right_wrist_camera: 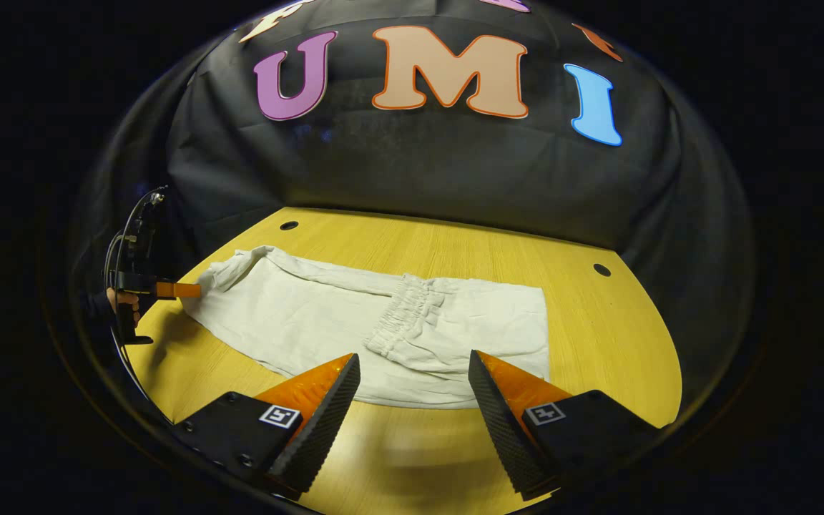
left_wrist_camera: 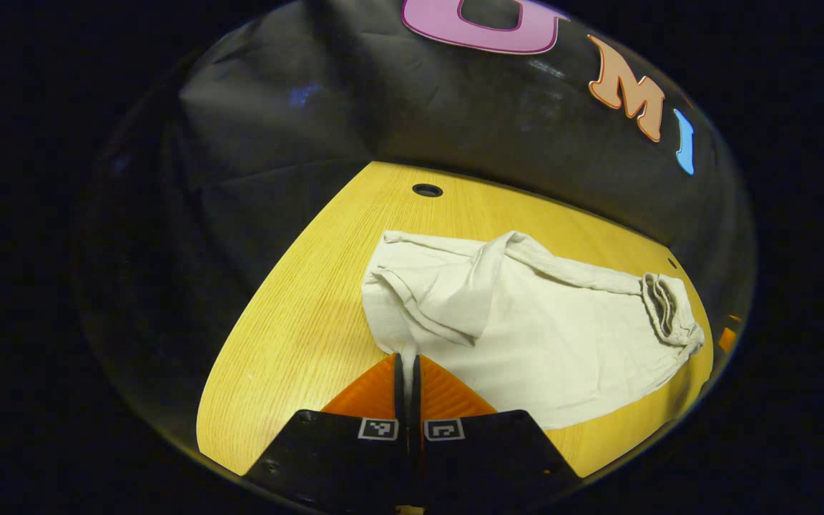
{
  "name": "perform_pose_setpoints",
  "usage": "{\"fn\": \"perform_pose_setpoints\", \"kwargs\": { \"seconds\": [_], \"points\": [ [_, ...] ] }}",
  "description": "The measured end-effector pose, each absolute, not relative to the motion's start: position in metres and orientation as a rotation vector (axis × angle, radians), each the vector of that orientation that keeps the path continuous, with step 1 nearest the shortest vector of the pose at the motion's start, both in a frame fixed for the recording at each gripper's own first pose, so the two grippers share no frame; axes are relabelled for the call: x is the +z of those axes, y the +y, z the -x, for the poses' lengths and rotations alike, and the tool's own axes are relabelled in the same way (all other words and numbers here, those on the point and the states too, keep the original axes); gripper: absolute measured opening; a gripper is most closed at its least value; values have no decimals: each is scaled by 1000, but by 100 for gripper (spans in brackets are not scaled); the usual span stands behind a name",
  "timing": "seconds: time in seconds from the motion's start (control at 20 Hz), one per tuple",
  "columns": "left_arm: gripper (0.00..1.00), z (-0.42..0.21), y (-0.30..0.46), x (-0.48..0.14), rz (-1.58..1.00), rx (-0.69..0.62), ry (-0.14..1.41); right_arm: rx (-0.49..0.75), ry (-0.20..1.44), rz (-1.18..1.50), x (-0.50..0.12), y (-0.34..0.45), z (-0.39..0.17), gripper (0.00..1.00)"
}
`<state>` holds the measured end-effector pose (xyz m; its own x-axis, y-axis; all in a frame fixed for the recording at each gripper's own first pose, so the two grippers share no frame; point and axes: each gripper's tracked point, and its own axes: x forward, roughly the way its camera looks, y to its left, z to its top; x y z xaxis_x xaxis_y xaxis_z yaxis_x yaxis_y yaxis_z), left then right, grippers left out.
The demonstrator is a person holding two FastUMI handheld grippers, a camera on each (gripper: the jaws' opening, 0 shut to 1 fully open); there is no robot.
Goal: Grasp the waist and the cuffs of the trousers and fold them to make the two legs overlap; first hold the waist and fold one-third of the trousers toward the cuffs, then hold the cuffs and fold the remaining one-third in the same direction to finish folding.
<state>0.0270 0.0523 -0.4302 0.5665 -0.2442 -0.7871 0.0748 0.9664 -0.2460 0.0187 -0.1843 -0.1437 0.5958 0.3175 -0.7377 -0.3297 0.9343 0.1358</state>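
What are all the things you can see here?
trousers: one, off-white, lying flat on the table, waist already folded over onto the legs
waistband: one, off-white, gathered, lying across the middle of the cloth
cuffs: one end, off-white, crumpled at the left gripper
table: one, yellow wood, under the trousers
holes: two seen in the right gripper view, dark, near the table's far edge
booth wall: one, black cloth, behind the table
left gripper: one, jaws closed on the cuff end
right gripper: one, jaws wide apart, near the trousers' front edge
hand: one, holding the left gripper
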Motion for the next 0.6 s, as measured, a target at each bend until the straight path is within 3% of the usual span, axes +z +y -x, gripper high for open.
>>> {"fn": "perform_pose_setpoints", "kwargs": {
  "seconds": [0.6],
  "points": [
    [0,-60,-60,-328,169,-301,787,338,819,-53,-135,-274,-28,98]
  ]
}}
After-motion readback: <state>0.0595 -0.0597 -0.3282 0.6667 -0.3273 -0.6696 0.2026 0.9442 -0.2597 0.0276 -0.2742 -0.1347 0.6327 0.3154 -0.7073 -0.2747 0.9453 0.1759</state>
